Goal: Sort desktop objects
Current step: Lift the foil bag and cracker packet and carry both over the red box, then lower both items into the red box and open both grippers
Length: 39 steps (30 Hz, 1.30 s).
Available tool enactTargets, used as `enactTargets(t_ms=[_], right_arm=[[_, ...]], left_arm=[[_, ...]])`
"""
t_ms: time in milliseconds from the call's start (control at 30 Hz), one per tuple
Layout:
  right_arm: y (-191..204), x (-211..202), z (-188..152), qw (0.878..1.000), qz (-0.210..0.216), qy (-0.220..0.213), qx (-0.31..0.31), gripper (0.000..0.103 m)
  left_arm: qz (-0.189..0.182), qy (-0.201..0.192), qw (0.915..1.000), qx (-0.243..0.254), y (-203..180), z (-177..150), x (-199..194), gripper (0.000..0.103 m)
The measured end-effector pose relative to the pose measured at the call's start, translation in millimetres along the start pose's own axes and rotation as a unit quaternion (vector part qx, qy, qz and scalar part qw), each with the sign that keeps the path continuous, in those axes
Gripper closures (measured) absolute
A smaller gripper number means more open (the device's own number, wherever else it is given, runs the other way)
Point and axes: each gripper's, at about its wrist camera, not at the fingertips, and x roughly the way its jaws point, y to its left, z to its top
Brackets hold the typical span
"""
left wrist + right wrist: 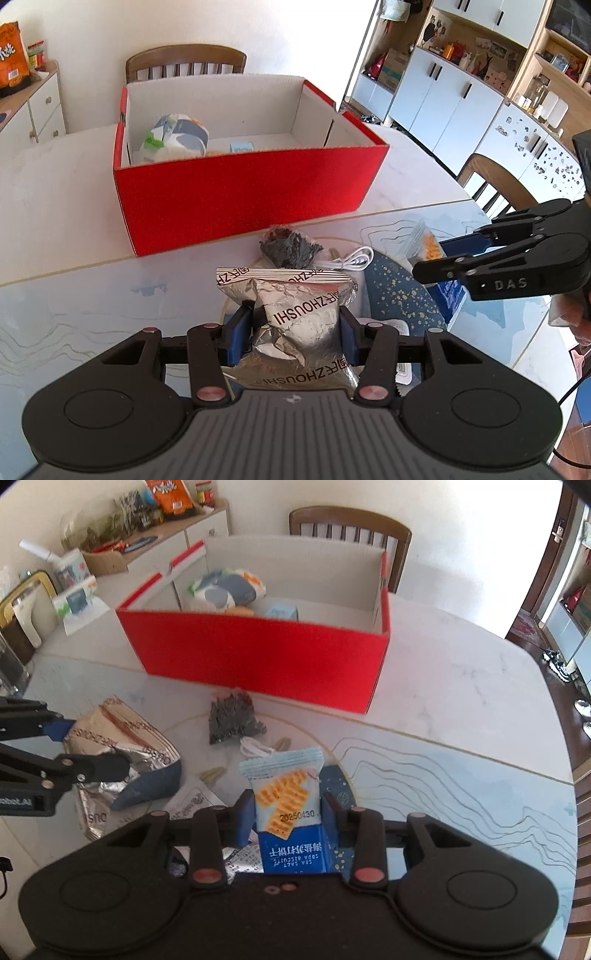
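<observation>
two hand-held grippers work over a pale marbled counter (pixel 461 672), each carrying a snack packet. in the left wrist view, the left gripper (pixel 295 325) sits at the bottom centre, its jaws closed partway and pinching a crumpled silver foil packet (pixel 295 314) around its middle. in the right wrist view, the right gripper (pixel 288 812), also bottom centre, has its jaws drawn in snugly against a blue and white soda biscuit packet (pixel 286 808), held upright.

an open red box (pixel 243 184) stands across the upper middle of both views, just beyond the packets. it already holds a rolled patterned bundle (pixel 177 136) and a small pale blue carton (pixel 242 147) at its left end. still on the counter between the grippers and the box lie a dark mesh-like bag (pixel 232 720) and a white cable (pixel 255 747).

judging by this, the step in hand is carrying both gripped packets to the box. the next move likely calls for clearing its near wall, then spreading the jaws over the empty right half.
</observation>
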Motion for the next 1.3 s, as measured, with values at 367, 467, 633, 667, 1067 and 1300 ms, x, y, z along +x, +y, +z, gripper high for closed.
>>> enactTargets(t_ms=[367, 467, 633, 667, 1067, 1300], right_arm=[[8, -17, 37, 1.0, 0.003, -0.027, -0.004, 0.067], [9, -23, 52, 0.999, 0.006, -0.04, -0.007, 0.067], [7, -27, 79, 0.998, 0.007, -0.06, -0.006, 0.067], [6, -27, 84, 0.998, 0.006, -0.063, -0.005, 0.067], [-4, 2, 150, 0.996, 0.005, -0.082, 0.028, 0.067], [-9, 39, 177, 0.997, -0.007, -0.075, 0.035, 0.067]], left_arm=[[0.003, -0.038, 0.9989, 0.026, -4, 36, -21, 0.055], [0.007, -0.052, 0.9979, 0.037, -4, 52, -27, 0.055], [0.012, -0.068, 0.9965, 0.047, 4, 82, -32, 0.055], [0.014, -0.07, 0.9963, 0.047, 6, 87, -33, 0.055], [0.035, -0.065, 0.9955, 0.06, 29, 145, -3, 0.055], [0.045, -0.055, 0.9956, 0.061, 40, 166, 30, 0.055]])
